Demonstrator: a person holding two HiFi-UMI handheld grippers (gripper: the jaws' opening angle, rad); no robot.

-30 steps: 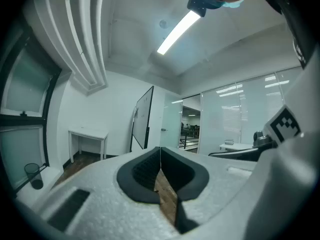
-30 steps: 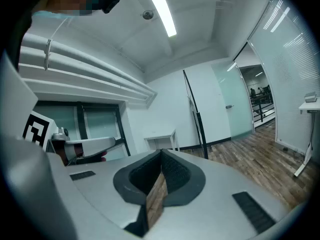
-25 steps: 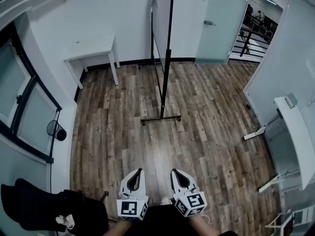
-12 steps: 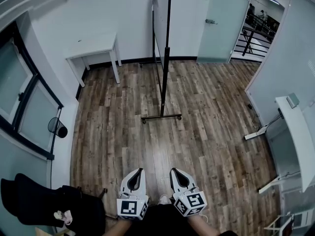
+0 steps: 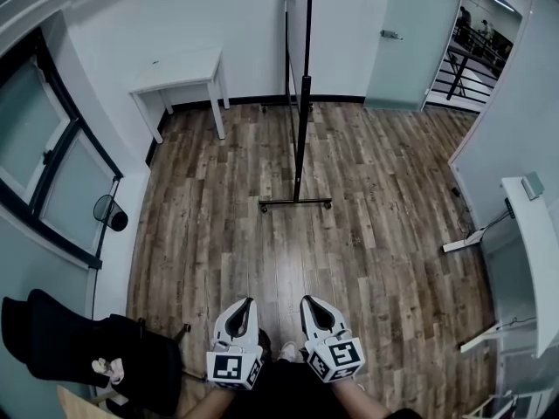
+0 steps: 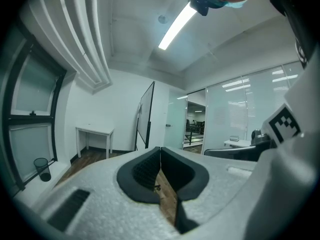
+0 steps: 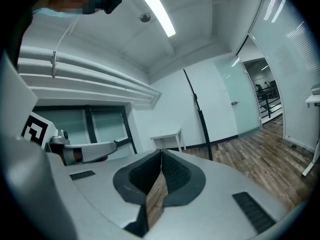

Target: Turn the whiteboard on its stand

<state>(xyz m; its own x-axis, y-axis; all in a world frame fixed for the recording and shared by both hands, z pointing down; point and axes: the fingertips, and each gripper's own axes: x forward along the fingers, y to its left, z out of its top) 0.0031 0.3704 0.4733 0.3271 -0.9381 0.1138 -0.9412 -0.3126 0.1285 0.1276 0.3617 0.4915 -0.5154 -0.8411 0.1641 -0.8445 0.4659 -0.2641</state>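
Note:
The whiteboard (image 5: 295, 24) stands edge-on across the room on a black wheeled stand (image 5: 295, 203), upright on the wood floor. It also shows in the left gripper view as a thin panel (image 6: 146, 116), and in the right gripper view as a dark post (image 7: 200, 119). My left gripper (image 5: 248, 303) and right gripper (image 5: 306, 301) hang side by side low in the head view, well short of the stand. Both point toward it. Each has its jaws pressed together with nothing between them, as seen at the left gripper (image 6: 160, 149) and the right gripper (image 7: 161, 152).
A small white table (image 5: 179, 70) stands against the far wall left of the board, with a glass door (image 5: 409, 37) to the right. A black bin (image 5: 110, 215) sits by the left window. A dark chair (image 5: 79, 347) is at my lower left and a white desk (image 5: 534, 234) at the right.
The head view has swung, so the room, table and stand sit a little further right in the frame. Both grippers keep their places side by side and stay shut.

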